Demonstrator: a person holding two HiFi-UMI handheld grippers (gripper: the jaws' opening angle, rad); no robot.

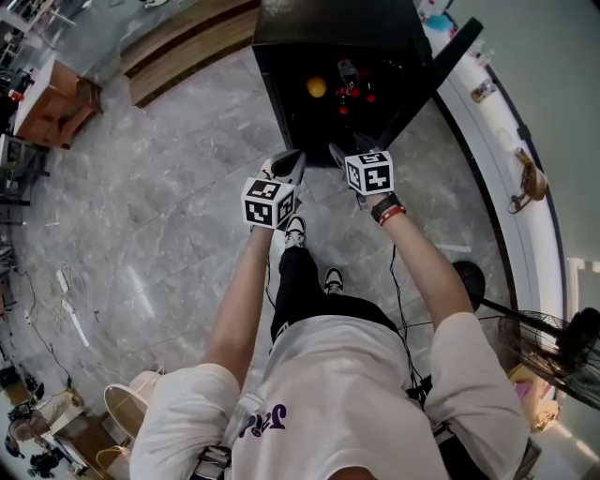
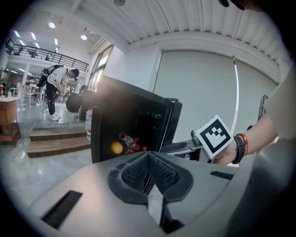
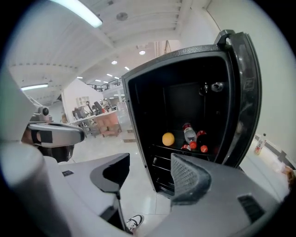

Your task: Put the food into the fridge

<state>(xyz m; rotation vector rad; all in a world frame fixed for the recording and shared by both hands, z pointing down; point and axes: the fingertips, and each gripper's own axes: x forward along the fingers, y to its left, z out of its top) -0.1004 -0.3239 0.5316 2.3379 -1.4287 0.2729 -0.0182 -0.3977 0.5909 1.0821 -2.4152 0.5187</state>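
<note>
Food sat inside tall black fridge [image 1: 328,23]: round yellow fruit [image 1: 316,87], red-capped plastic bottles [image 1: 349,77]. We held left gripper [image 2: 149,167] pinched tight, empty. We held right gripper [image 3: 150,167] wide apart, empty. Black fridge door [image 3: 243,92] stood open. We might bump it with right gripper, or let cold out.

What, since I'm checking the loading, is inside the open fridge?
On one wire shelf of the fridge lie a round yellow-orange fruit and a few red-capped bottles. Above is too dark to read; the right gripper covers part of the bottom.
</note>
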